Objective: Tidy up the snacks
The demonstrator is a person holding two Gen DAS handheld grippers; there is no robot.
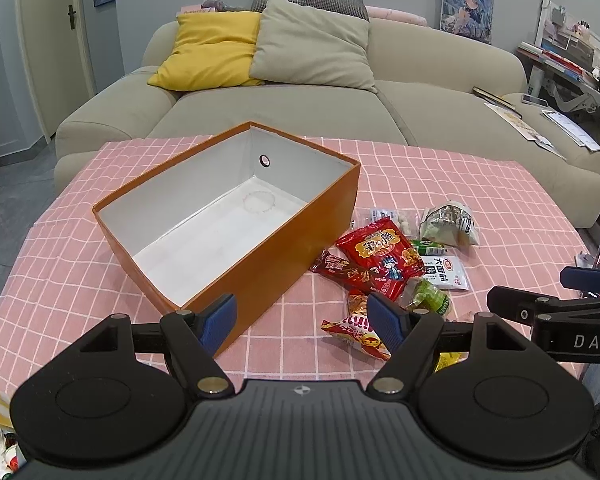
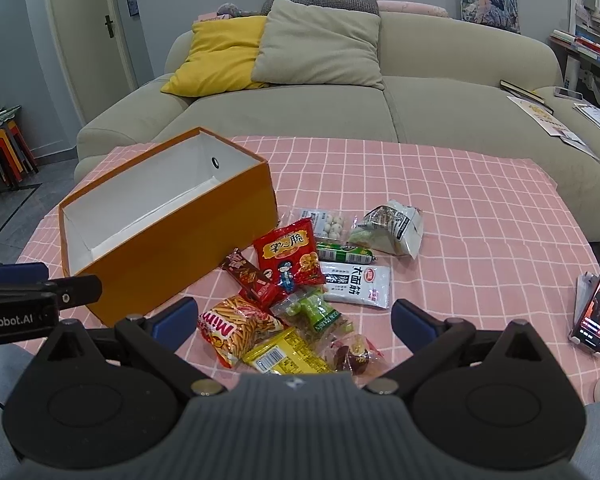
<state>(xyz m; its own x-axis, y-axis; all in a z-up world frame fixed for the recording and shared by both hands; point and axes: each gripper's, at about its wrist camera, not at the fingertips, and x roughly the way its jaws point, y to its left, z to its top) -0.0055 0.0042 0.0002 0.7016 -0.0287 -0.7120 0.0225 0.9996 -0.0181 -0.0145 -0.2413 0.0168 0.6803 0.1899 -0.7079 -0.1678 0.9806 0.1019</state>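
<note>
Status: not started. The orange box (image 1: pixel 236 216), on the left of the surface (image 1: pixel 440 168), is empty. All snack packets (image 2: pixel 296 280) lie heaped just right of it. Left tool (image 1: pixel 302 320) and right tool (image 2: pixel 294 320) hover spread wide, holding nothing.

Both views are evenly and softly lit by diffuse indoor light; only faint shadows are cast beside the open orange cardboard box (image 1: pixel 236 216) on the pink checked surface (image 1: pixel 440 184). Strong fisheye bending is seen at the edges, where the corners are darkened. Mild glare is shown on the glossy red snack packet (image 2: pixel 288 258). Focus is kept sharp centrally.
</note>
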